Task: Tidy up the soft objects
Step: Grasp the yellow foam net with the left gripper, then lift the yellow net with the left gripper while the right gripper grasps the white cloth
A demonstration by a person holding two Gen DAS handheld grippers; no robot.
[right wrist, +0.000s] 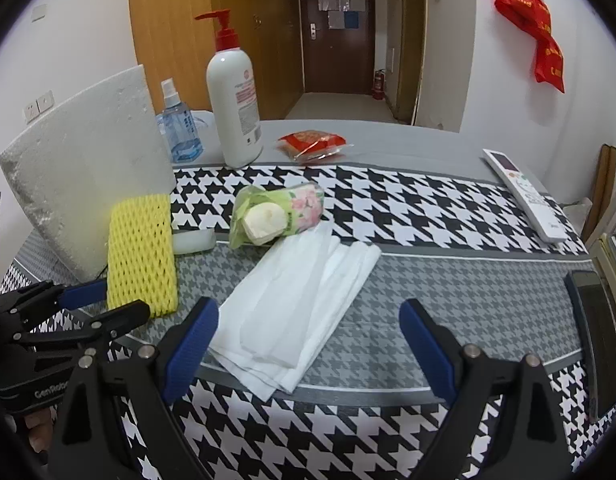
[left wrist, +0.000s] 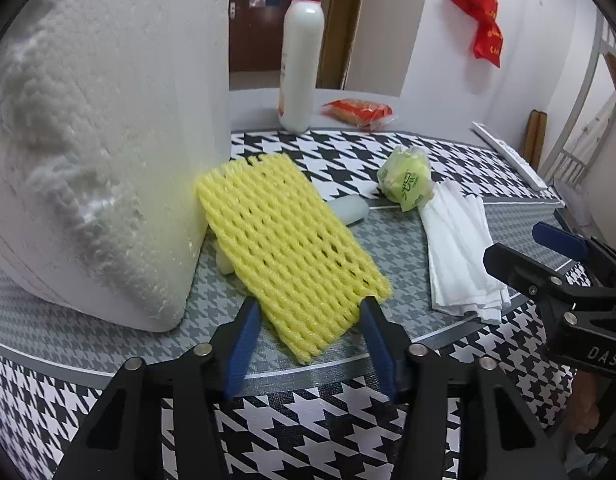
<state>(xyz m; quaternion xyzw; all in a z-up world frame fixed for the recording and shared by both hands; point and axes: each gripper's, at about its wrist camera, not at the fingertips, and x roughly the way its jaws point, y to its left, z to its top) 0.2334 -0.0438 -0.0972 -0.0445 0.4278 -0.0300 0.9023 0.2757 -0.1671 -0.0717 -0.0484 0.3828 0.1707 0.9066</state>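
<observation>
The left gripper point(left wrist: 308, 308) has its jaws spread on either side of the near end of the yellow foam net point(left wrist: 291, 248), which leans against the white foam block point(left wrist: 107, 140). The right gripper point(right wrist: 308, 320) gapes wide over bare tablecloth point(right wrist: 448, 300), its left finger at the near edge of the folded white cloth point(right wrist: 299, 300).

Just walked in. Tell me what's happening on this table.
A person holds a tool in each hand over a houndstooth tablecloth. The left tool is open, straddling the near end of a yellow foam net that leans on a white foam block. The right tool hangs open by a stack of white tissues.
</observation>
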